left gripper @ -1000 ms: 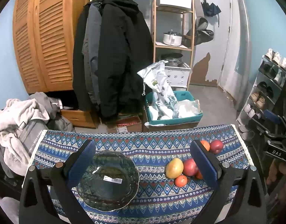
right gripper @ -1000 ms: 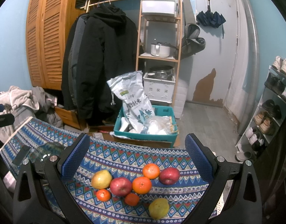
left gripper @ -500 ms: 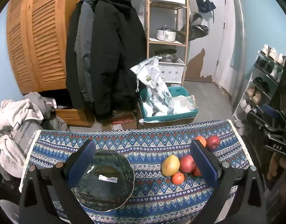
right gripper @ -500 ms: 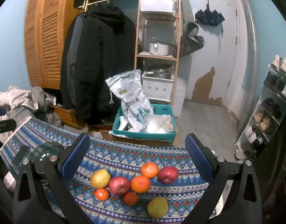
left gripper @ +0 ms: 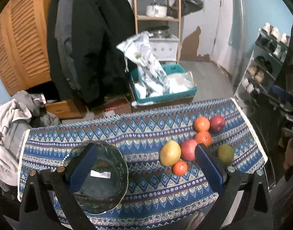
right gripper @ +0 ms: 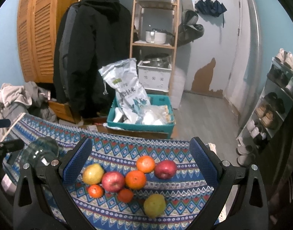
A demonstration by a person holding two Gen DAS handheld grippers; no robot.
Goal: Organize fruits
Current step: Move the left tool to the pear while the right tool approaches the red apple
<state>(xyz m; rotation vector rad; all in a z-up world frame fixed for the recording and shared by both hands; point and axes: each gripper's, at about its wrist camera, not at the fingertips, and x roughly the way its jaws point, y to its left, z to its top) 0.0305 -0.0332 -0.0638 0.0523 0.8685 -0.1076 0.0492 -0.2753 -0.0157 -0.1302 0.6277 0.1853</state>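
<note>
Left wrist cam: my left gripper (left gripper: 146,164) is spread wide w/ nothing in it, above the dark green glass plate (left gripper: 100,180) on the blue patterned tablecloth (left gripper: 146,130).

Right wrist cam: my right gripper (right gripper: 140,159) is also spread, empty, over the fruit cluster (apples, oranges, pears) (right gripper: 127,178), right of the plate.

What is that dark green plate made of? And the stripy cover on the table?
The plate looks like dark green glass: it is glossy, catches the light, and its wavy rim seems see-through in the right wrist view. It could be clear plastic. A white label shows at its middle. The table cover looks like woven cloth, matte, with a pale stitched edge.
</note>
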